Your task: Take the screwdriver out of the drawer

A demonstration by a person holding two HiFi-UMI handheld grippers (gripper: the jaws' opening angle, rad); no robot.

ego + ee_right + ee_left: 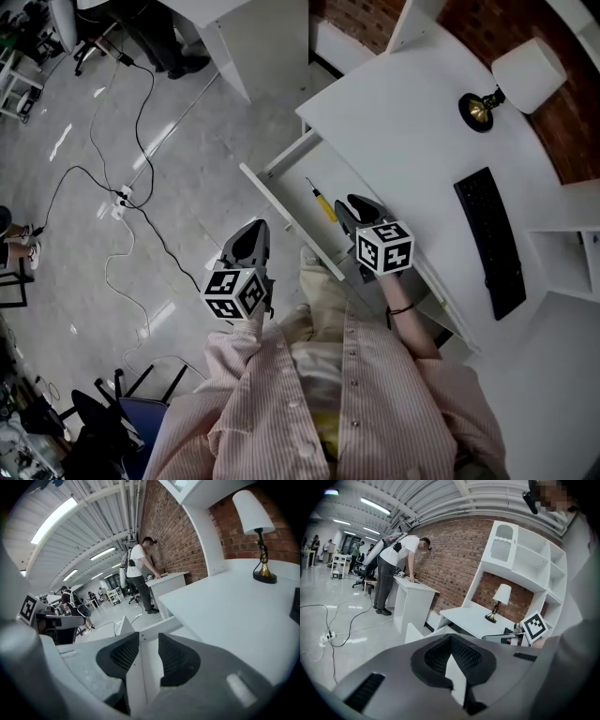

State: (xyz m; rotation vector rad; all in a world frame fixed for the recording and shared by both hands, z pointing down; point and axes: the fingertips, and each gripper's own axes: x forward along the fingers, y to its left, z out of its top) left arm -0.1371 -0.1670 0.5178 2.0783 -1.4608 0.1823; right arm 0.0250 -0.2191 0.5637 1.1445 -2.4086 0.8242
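Overhead, in the head view, a person in a striped shirt stands at a white bench [403,122] whose drawer [281,208] is pulled out, exposing a yellow-handled screwdriver [322,204] lying loose on the drawer floor. The right gripper [352,201] hovers just beside the tool's handle end, apparently lined up for the pick. The left gripper [253,230] hangs outside the drawer front, over the room's floor, seemingly held clear of the reach. A table lamp [525,70] and a black keyboard [492,242] sit well apart from the drawer on the bench top.

In the left gripper view, the fingers are pinched together at their tips with nothing between them, aimed across the room past the drawer's corner.

In the right gripper view, the fingers stand parted and empty, and the white drawer floor shows through the gap. The screwdriver itself does not show here. The tool has not yet been lifted.
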